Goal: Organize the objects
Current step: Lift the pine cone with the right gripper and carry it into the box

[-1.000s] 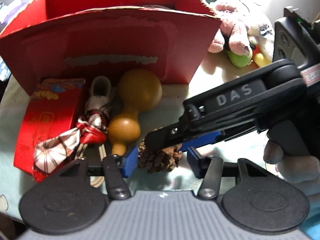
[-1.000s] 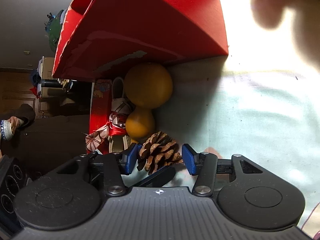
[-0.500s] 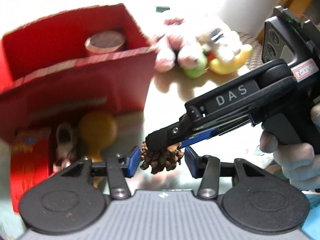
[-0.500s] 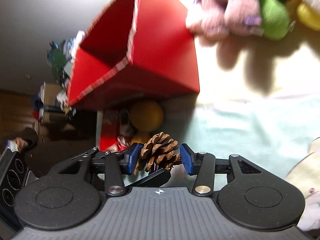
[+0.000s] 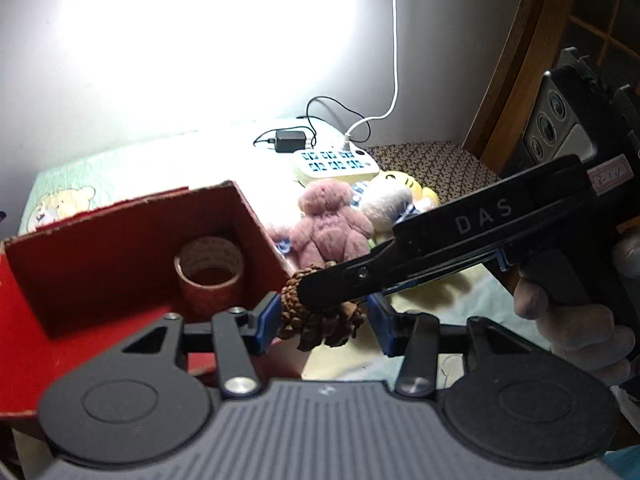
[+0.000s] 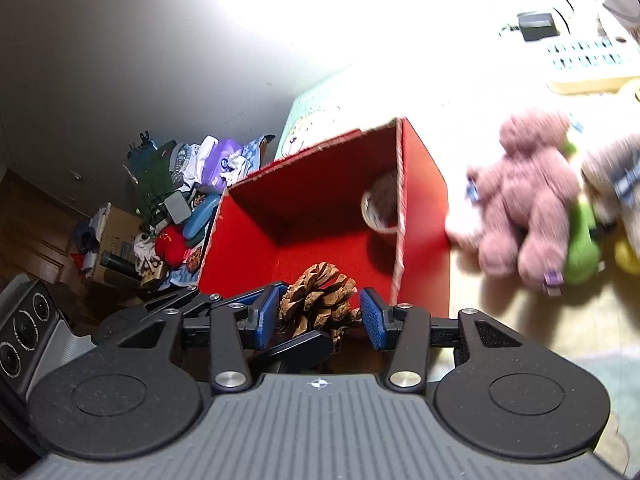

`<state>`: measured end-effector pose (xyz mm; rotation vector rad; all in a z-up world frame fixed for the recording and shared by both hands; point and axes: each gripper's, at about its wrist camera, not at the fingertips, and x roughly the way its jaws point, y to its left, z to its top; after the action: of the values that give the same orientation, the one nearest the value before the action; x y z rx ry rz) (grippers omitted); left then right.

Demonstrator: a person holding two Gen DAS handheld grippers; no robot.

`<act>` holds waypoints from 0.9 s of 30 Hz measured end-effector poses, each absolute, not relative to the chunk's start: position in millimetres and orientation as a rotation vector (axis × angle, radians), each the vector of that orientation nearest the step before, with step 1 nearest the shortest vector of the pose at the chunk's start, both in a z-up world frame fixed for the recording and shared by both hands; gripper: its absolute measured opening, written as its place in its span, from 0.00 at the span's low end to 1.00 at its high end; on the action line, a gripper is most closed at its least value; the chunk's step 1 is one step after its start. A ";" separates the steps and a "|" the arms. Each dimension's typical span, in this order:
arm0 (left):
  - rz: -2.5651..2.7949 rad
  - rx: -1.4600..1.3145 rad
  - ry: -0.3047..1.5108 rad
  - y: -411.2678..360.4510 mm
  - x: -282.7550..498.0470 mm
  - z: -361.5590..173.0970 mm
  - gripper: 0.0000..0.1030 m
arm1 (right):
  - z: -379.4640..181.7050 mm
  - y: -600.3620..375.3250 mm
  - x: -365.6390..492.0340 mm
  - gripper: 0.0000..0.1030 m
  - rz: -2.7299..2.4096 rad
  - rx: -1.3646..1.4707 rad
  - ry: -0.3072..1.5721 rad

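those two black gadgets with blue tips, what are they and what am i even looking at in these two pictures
They are hand-held grippers, not a robot: a person carries one in each hand, and you can see a hand on one handle. Each has a wide-angle camera looking forward along its two blue-padded fingers, so each picture is one gripper's own view.

In the left view, the left gripper is at the bottom and the right gripper reaches in from the right. In the right view, the right gripper's pads press on a pine cone. The left gripper's near pad touches it too; the other looks slightly clear.

Behind it sits an open red box with a roll of tape inside. Beside the box lie a pink stuffed bear, other soft toys and a power strip.
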<state>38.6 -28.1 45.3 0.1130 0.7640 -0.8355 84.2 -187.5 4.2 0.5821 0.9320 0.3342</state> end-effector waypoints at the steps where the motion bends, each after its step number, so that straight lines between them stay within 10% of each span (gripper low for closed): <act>1: -0.831 0.111 0.757 -25.9 43.9 46.7 0.47 | 4.1 -183.0 91.5 0.47 0.332 0.562 0.931; 27: -0.831 -0.022 1.030 7.2 136.6 -41.9 0.48 | -43.6 -110.6 165.5 0.46 0.218 0.004 1.171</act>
<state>136.6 7.2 -41.9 -0.0215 1.0300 -0.8306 165.5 -110.6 -43.6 0.0041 1.1711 0.2175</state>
